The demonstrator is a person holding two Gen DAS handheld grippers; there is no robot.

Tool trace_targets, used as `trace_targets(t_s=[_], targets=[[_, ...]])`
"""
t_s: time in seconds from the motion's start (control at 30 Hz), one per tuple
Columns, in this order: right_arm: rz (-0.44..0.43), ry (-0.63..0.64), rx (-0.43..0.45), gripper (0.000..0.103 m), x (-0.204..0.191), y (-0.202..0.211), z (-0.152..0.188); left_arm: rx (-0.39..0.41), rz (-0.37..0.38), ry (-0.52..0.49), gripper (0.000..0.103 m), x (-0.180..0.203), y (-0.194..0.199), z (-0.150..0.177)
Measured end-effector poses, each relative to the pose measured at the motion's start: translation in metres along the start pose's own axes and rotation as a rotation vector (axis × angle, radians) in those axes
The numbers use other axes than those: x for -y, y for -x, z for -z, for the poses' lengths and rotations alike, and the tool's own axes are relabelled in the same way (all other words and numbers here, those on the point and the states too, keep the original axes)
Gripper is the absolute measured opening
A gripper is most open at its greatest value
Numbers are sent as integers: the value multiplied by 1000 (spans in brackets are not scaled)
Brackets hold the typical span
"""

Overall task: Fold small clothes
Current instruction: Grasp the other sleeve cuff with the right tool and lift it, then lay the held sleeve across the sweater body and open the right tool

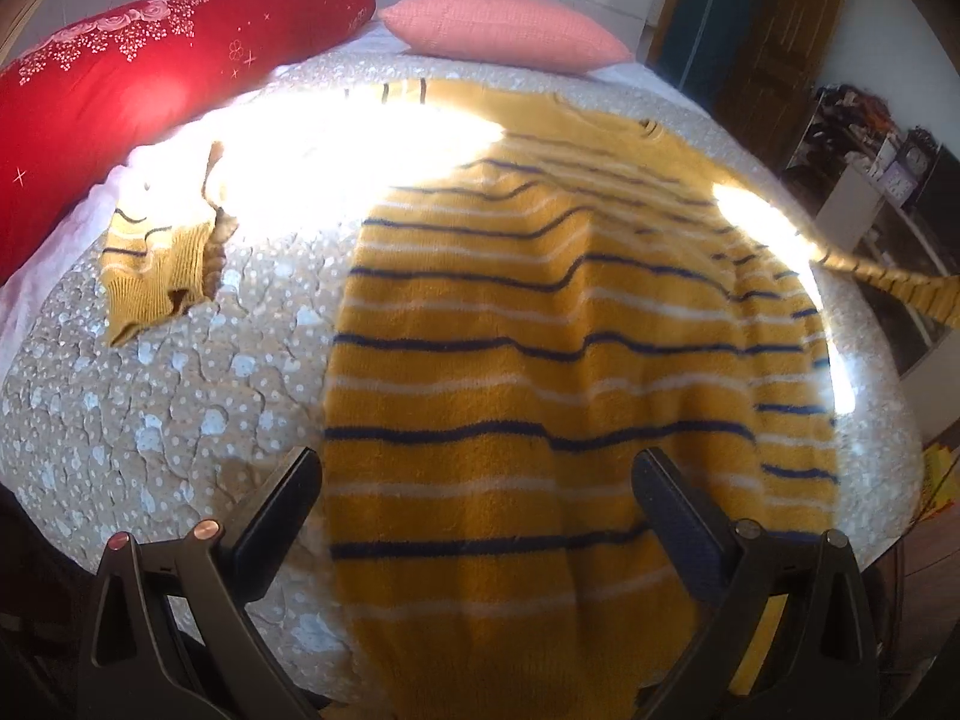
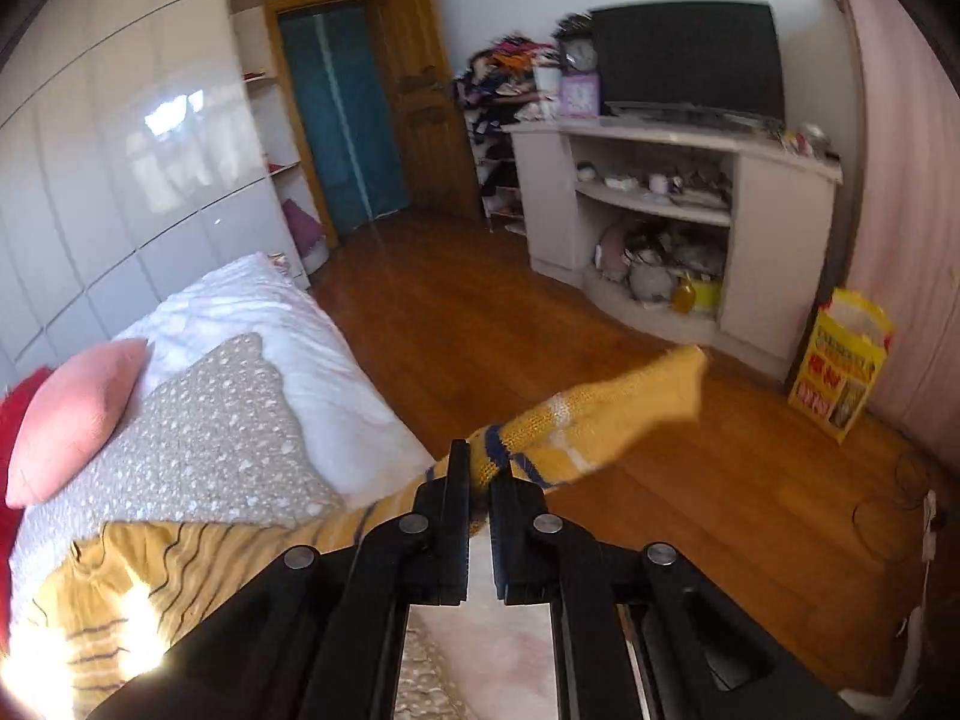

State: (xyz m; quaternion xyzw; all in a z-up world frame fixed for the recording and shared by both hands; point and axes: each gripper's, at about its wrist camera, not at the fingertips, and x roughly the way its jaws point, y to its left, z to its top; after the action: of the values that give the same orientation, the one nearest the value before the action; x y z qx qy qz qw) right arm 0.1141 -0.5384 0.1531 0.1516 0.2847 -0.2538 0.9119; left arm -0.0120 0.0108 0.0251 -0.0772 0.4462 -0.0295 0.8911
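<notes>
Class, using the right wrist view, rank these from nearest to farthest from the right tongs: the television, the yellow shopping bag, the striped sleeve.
1. Striped sleeve: clamped in the right tongs, stretching out past the bed's edge.
2. Yellow shopping bag: on the floor, right, beside the cabinet.
3. Television: atop the cabinet by the far wall.

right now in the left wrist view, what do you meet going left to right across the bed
red pillow → loose sleeve cuff → pink pillow → sweater body → lifted sleeve stretched off the bed's right edge
</notes>
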Motion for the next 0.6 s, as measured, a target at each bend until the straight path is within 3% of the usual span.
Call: trace_targets(t_s=[0.13,0.33,0.47,0.6], targets=[[-109,125,1,5,-67,20,9,164,-30,15,103,-18,21,-32],[-332,380,-13,5,-234,58,53,316,-151,161,103,-81,3,-92],[-497,526,-93,5,-352,69,110,348,-163,236,103,-128,-9,-101],[-582,647,-215,5,-451,56,183,320,-94,355,103,-175,-10,-97]])
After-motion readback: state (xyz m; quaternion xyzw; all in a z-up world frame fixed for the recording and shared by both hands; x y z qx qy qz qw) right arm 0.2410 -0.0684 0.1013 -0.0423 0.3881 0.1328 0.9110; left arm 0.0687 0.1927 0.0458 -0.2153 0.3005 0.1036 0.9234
